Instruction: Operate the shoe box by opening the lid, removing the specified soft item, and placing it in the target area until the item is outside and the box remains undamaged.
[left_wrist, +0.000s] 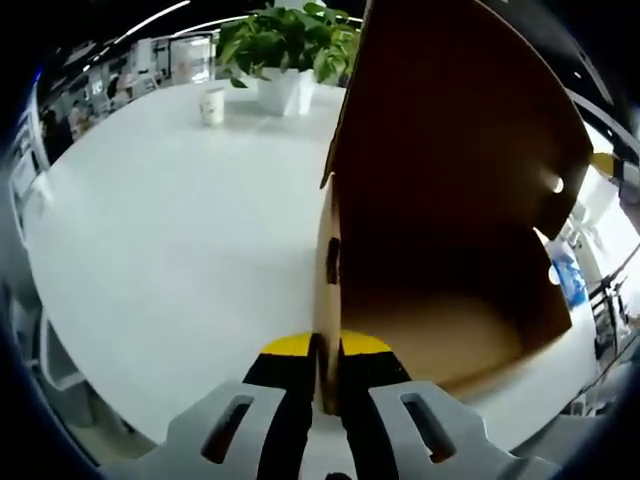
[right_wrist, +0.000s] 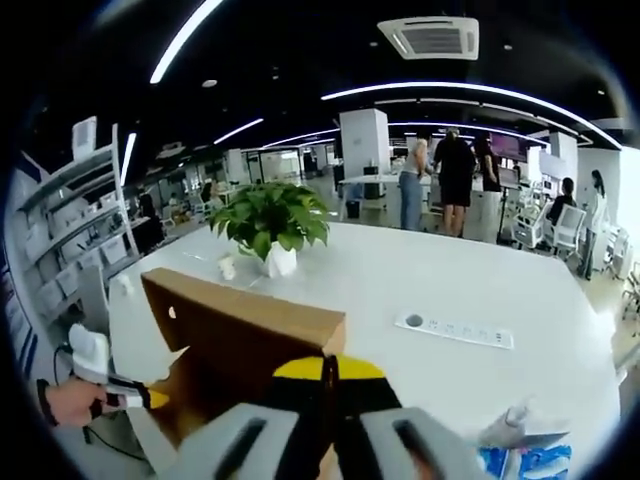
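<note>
The brown cardboard shoe box (left_wrist: 450, 230) stands open on the white bench (left_wrist: 180, 230), its dim interior looking bare as far as the shadow allows. Seen from the right gripper view, its lid (right_wrist: 245, 335) is raised upright.

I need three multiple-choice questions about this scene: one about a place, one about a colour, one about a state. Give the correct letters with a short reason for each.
1. Where does the potted plant stand?
A. on the white table
B. on the floor
C. inside the cardboard box

2. What colour are the pads on the left gripper?
A. red
B. yellow
C. green

3. How is the left gripper?
A. wide open
B. shut on the box wall
C. lying on the table

Answers: 1 A, its white pot rests on the tabletop; 2 B, yellow pads show in the left gripper view; 3 B, the jaws pinch the cardboard edge.
</note>
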